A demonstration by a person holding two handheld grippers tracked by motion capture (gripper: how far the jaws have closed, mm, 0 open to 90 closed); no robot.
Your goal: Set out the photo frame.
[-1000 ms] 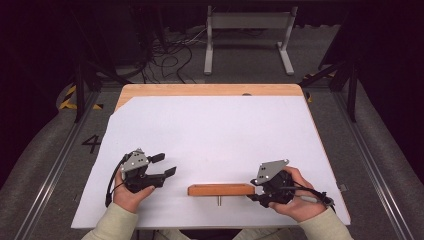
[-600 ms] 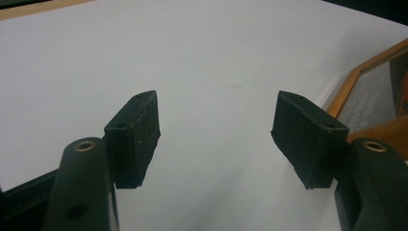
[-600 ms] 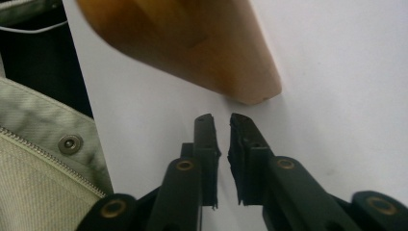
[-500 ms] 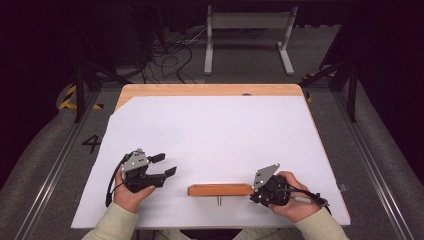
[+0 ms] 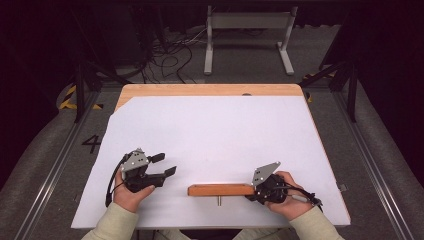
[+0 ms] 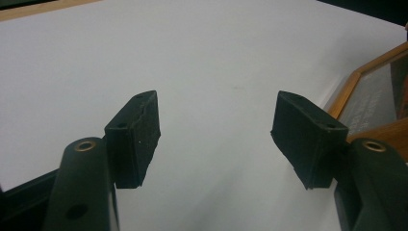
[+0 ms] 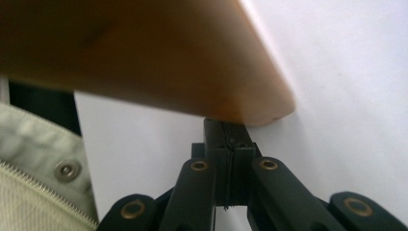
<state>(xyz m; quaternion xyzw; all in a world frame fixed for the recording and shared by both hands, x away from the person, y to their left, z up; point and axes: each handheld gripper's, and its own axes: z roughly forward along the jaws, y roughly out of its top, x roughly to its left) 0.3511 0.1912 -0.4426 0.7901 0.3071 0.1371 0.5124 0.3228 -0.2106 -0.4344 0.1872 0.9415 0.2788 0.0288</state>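
Note:
A long wooden block lies on the white sheet near the front edge, with a small metal peg sticking out of its near side. My right gripper is at the block's right end. In the right gripper view its pads are pressed flat together and its tips are hidden under the end of the block. My left gripper rests to the left of the block, apart from it. It is open, and between the wide-apart pads of my left gripper there is only white sheet.
The white sheet covers a wooden table whose bare rim shows along the far edge. A metal stand and cables are on the floor beyond. A beige sleeve shows beside the right gripper.
The right hand has dropped slightly toward the front edge and tipped, pressing its shut jaws in at the block's right end. The block and the left gripper have stayed put.

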